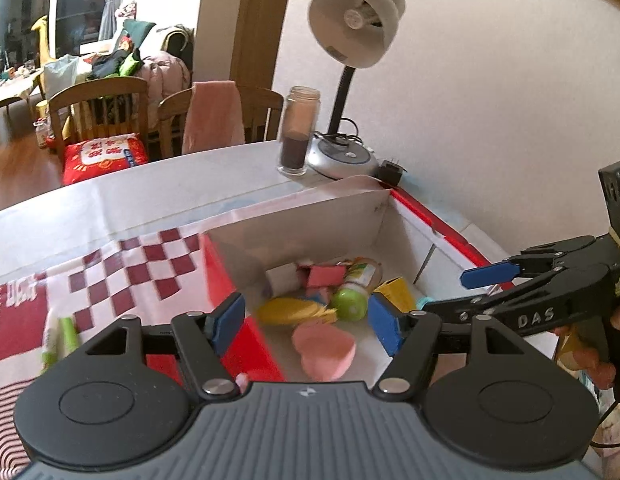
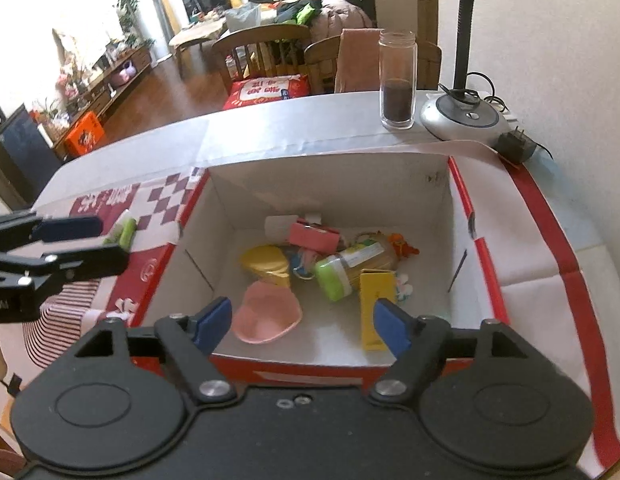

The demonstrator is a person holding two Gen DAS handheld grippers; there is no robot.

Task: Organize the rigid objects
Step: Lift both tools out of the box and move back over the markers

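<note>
Wooden chairs (image 1: 102, 112) and a cluttered sofa fill the room behind the white table (image 1: 158, 184) in the left wrist view. A lamp (image 1: 354, 40) and jar (image 1: 298, 132) stand by the wall. The left gripper (image 1: 310, 320) hangs open and empty over the red box (image 1: 430, 216), where a pink heart dish (image 1: 324, 350) lies.

From the right wrist, the box (image 2: 490, 280) sits on a checked cloth (image 2: 166, 196). The right gripper (image 2: 306, 324), jaws apart, holds nothing above the dish (image 2: 266, 316), a green-capped bottle (image 2: 342, 272) and yellow carton (image 2: 376, 300).

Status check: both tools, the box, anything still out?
Left tool open, empty. Right tool open, empty. Box holds several items. Green tube outside on left flap.
</note>
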